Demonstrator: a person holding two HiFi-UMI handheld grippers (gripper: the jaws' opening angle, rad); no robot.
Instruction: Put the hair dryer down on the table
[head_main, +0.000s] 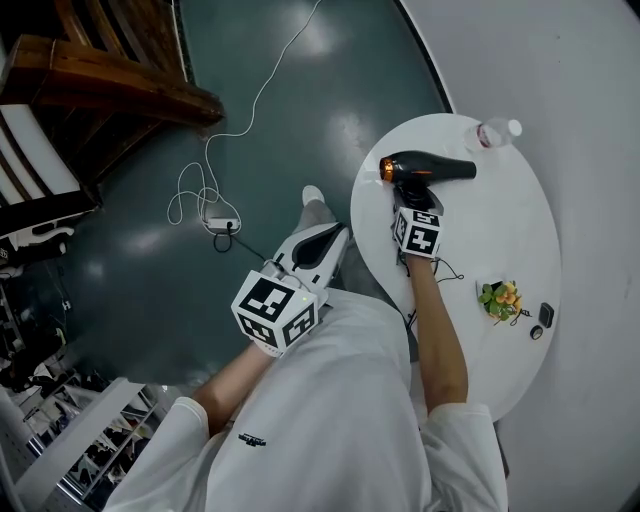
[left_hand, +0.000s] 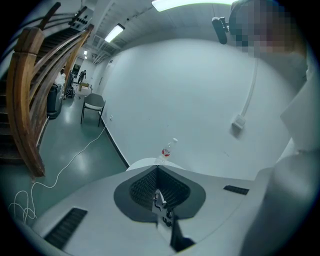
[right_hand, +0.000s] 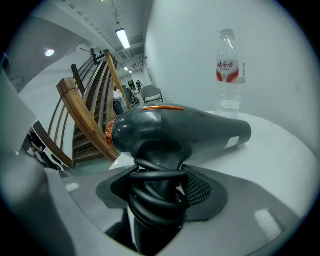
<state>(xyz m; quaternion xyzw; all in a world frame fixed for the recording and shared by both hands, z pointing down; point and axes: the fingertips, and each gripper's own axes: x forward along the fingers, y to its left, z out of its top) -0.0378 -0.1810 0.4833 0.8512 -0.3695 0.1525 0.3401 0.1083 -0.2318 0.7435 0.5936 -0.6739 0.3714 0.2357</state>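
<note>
A dark grey hair dryer (head_main: 425, 168) with an orange ring at its rear lies sideways over the far left part of the round white table (head_main: 500, 230). Its black cord is wound round the handle. My right gripper (head_main: 413, 197) is shut on that wrapped handle, which fills the space between the jaws in the right gripper view (right_hand: 157, 175); the dryer's body (right_hand: 200, 131) lies across just beyond them. I cannot tell whether the body rests on the tabletop. My left gripper (head_main: 336, 234) hangs off the table's left side over the floor, jaws together with nothing in them (left_hand: 159, 170).
A clear water bottle (head_main: 492, 132) stands at the table's far edge, just behind the dryer. A small green and orange ornament (head_main: 500, 298) and small dark items (head_main: 545, 314) sit near the right edge. On the floor lie a power strip with white cable (head_main: 222, 225); a wooden staircase (head_main: 110, 90) rises at left.
</note>
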